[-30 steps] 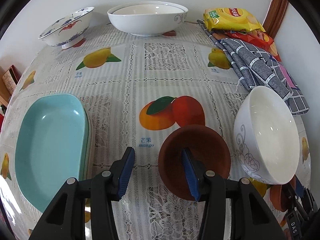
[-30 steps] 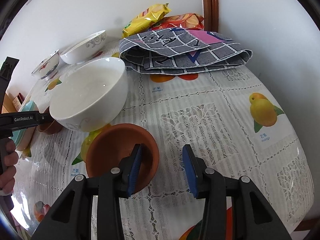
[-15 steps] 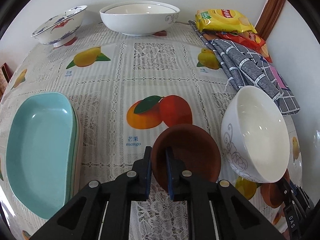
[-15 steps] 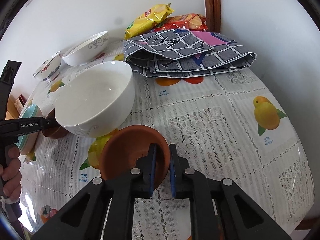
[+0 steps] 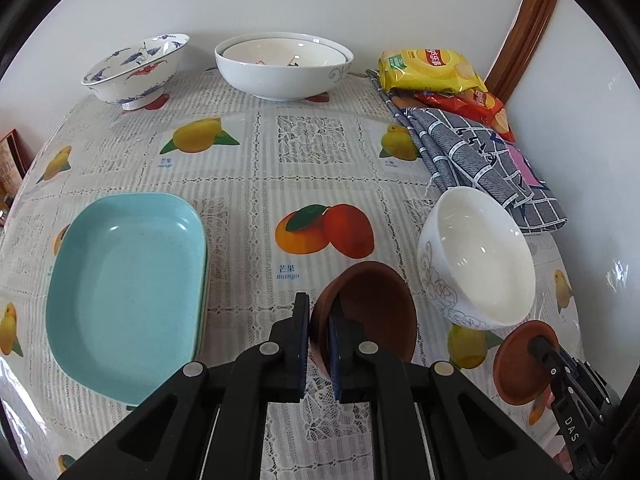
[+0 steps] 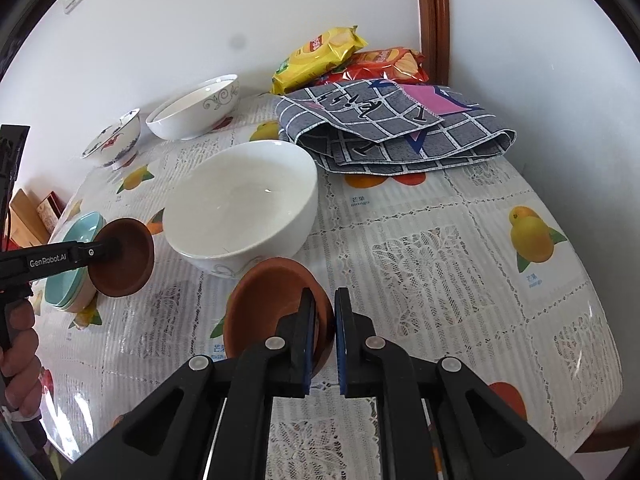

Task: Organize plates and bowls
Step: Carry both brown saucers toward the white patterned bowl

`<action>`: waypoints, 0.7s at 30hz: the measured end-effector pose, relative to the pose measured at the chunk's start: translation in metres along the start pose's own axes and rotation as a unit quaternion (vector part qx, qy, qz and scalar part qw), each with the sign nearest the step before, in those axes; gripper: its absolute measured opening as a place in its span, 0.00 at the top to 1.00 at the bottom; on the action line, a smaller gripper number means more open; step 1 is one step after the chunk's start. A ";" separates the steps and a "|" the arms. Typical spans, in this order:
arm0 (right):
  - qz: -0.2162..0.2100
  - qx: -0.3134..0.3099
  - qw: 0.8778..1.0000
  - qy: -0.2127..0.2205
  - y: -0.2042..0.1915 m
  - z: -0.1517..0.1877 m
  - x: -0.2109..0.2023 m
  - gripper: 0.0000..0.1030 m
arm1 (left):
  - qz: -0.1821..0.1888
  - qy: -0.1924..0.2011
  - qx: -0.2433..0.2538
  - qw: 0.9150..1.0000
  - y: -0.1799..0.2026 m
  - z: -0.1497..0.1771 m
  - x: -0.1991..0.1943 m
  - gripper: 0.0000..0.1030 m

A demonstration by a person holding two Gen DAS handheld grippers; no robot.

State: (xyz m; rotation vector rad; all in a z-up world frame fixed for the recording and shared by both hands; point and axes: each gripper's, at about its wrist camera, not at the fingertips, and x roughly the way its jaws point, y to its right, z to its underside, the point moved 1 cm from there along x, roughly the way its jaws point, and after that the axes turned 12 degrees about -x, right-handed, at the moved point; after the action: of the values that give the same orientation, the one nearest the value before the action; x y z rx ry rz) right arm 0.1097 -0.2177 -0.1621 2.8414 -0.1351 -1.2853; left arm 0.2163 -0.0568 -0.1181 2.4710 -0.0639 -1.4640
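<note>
The dark brown bowl (image 5: 368, 312) sits tilted between the blue pads of the left gripper (image 5: 319, 344), which is clamped on its near-left rim; in the right wrist view the same bowl (image 6: 124, 258) is tipped with its hollow facing right, clear of the cloth, and the left gripper's fingers (image 6: 100, 251) reach into it from the left. The lighter terracotta saucer (image 6: 276, 304) is pinched by its right rim in the right gripper (image 6: 322, 336), its near edge hidden behind the black jaws; from the left wrist view this saucer (image 5: 520, 364) shows at the lower right with the right gripper's fingers (image 5: 540, 346) on it, partly cut off by the lens edge. Between the two brown dishes stands the white bowl with a grey flower print (image 5: 476, 256), upright on the fruit-print tablecloth (image 5: 304, 160). To the left lie stacked pale blue oblong plates (image 5: 124, 292); how many are in the stack is hard to tell. At the far edge by the wall stand a blue-and-red patterned bowl (image 5: 136, 68) and nested white serving bowls (image 5: 284, 66). At the far right a folded grey checked cloth (image 5: 480, 160) lies against a yellow snack bag (image 5: 428, 70) and a red snack bag (image 5: 476, 106). A hand (image 6: 20, 344) on the left gripper's handle shows at the left rim, partly cropped.
</note>
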 end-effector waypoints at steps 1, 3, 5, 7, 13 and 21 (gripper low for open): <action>0.001 0.000 1.000 0.001 -0.002 0.000 -0.003 0.91 | 0.002 0.004 -0.001 1.000 -0.001 0.000 -0.005 0.91; 0.003 -0.001 1.000 0.006 -0.005 -0.002 -0.011 0.91 | 0.007 0.011 -0.003 1.000 -0.005 0.001 -0.016 0.91; 0.002 0.001 1.000 0.011 -0.008 -0.004 -0.019 0.91 | 0.010 0.019 -0.006 1.000 -0.008 0.001 -0.027 0.91; 0.002 0.001 1.000 0.018 -0.011 -0.005 -0.029 0.91 | 0.010 0.025 -0.008 1.000 -0.010 0.003 -0.037 0.91; 0.023 -0.002 0.999 0.038 -0.018 -0.010 -0.062 0.91 | 0.023 0.039 -0.006 0.999 -0.015 0.015 -0.067 0.91; 0.030 0.003 0.997 0.065 -0.031 -0.003 -0.104 0.91 | 0.033 0.052 -0.001 0.998 -0.022 0.033 -0.099 0.91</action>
State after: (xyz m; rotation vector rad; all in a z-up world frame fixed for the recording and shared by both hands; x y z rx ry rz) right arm 0.0463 -0.1775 -0.0837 2.8900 -0.2195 -1.0886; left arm 0.1369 -0.0251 -0.0542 2.5129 -0.1216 -1.3070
